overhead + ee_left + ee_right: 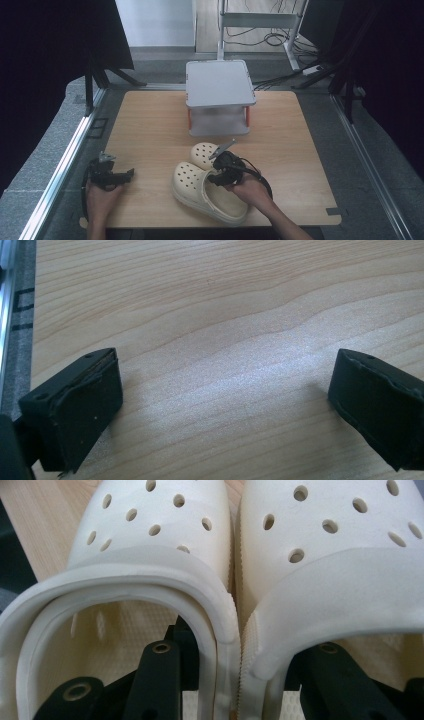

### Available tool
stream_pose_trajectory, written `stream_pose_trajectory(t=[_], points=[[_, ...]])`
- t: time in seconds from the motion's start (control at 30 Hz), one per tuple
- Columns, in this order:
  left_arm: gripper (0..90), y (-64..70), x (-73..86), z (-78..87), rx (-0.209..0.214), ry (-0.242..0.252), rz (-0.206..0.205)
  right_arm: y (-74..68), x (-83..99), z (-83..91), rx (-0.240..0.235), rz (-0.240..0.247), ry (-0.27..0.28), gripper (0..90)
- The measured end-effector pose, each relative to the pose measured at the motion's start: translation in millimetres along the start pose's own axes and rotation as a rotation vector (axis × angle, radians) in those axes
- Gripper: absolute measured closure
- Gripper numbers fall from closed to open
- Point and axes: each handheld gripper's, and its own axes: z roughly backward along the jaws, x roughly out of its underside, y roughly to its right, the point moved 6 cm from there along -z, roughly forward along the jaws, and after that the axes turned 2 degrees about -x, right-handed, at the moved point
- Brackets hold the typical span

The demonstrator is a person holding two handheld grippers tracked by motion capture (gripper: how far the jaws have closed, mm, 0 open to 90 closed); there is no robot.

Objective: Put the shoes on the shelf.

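Note:
Two cream perforated clogs lie side by side on the wooden table (150,130): the near clog (200,195) and the far clog (202,152). My right gripper (222,167) has one jaw down inside each shoe. In the right gripper view the left clog (150,540) and the right clog (340,555) touch, and the right gripper (240,652) is shut on their two adjoining side walls. My left gripper (127,175) rests low at the table's left front. In its own view the left gripper (225,400) is open over bare wood.
A grey two-level stand (220,85) with orange posts sits at the table's far middle. A metal rail (65,160) runs along the left side. The table's front edge (300,222) lies close behind the right hand.

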Motion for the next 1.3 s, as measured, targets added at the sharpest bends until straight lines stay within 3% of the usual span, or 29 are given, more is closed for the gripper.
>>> stream_pose_trajectory(t=[0.17,0.7,1.0,1.3], points=[[0.9,0.0,-0.1,-0.2,0.0,0.002,0.001,3.0,-2.0,12.7,-0.007,0.024,-0.006,64.2],[0.9,0.0,-0.1,0.0,0.001,0.0,0.001,15.6,-17.1,49.8,-0.015,0.037,0.014,64.0],[0.9,0.0,0.0,-0.1,0.0,0.001,0.0,22.7,-32.1,72.2,-0.02,0.026,0.029,64.0],[0.9,-0.2,-0.2,-0.1,0.0,0.001,-0.002,31.4,-48.1,96.6,0.008,0.018,0.039,63.9]])
